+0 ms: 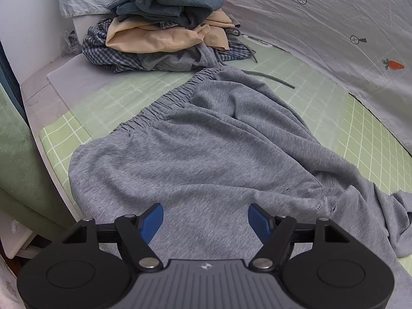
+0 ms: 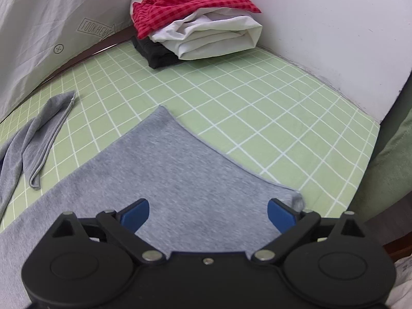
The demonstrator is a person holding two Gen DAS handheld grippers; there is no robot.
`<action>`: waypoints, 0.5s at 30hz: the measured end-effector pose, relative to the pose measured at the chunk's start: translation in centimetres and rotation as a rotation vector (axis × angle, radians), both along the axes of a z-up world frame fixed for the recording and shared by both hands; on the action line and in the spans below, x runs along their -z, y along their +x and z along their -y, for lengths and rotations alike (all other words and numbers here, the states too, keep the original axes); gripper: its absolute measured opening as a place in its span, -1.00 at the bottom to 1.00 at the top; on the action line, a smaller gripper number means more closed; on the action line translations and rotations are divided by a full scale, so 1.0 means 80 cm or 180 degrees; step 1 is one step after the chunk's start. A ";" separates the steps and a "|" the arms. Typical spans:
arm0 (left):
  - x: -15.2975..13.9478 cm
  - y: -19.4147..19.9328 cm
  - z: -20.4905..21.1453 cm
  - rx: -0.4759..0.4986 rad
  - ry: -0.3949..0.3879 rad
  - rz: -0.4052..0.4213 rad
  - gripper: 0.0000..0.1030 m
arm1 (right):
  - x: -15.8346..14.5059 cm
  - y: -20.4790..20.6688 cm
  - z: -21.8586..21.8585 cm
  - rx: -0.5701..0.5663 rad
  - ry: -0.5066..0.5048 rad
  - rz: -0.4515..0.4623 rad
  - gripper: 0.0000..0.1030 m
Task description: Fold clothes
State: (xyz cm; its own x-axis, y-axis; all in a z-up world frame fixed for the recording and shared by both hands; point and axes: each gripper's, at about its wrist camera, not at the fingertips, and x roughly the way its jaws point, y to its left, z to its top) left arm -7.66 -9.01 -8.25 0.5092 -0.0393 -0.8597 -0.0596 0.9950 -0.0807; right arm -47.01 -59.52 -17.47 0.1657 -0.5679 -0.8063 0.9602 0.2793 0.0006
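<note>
Grey sweatpants (image 1: 206, 149) lie spread on the green checked mat (image 1: 373, 128), elastic waistband at the far left in the left wrist view. My left gripper (image 1: 206, 219) is open and empty, just above the upper part of the pants. In the right wrist view one grey pant leg (image 2: 185, 170) lies flat with its hem toward the far side, and the other leg (image 2: 38, 134) lies twisted at the left. My right gripper (image 2: 208, 213) is open and empty over the flat leg, near its hem.
A pile of unfolded clothes (image 1: 164, 25) sits at the mat's far left corner. A stack of folded clothes (image 2: 195, 20), red checked on top, sits at the far right corner by the white wall (image 2: 334, 25). A white sheet (image 1: 322, 25) borders the far side.
</note>
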 end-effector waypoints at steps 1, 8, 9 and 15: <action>0.001 0.004 -0.004 -0.0006 -0.0002 -0.0020 0.45 | 0.000 0.009 -0.004 -0.0049 -0.0006 -0.0005 0.94; 0.011 0.036 -0.016 -0.0016 -0.0018 -0.0109 0.47 | -0.001 0.066 -0.023 -0.0240 -0.0004 0.0004 0.95; 0.014 0.041 -0.013 -0.0006 -0.0017 -0.0122 0.47 | -0.001 0.074 -0.025 -0.0267 -0.0003 0.0006 0.95; 0.030 0.073 0.011 0.0085 0.0023 -0.0217 0.49 | -0.004 0.129 -0.026 -0.0451 0.0001 0.0077 0.95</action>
State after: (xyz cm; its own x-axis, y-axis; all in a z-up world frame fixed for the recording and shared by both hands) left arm -1.80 -9.91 -10.62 0.4483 -0.0457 -0.8927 -0.0380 0.9968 -0.0701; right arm -36.65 -57.42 -17.18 0.2635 -0.5372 -0.8013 0.9109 0.4119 0.0234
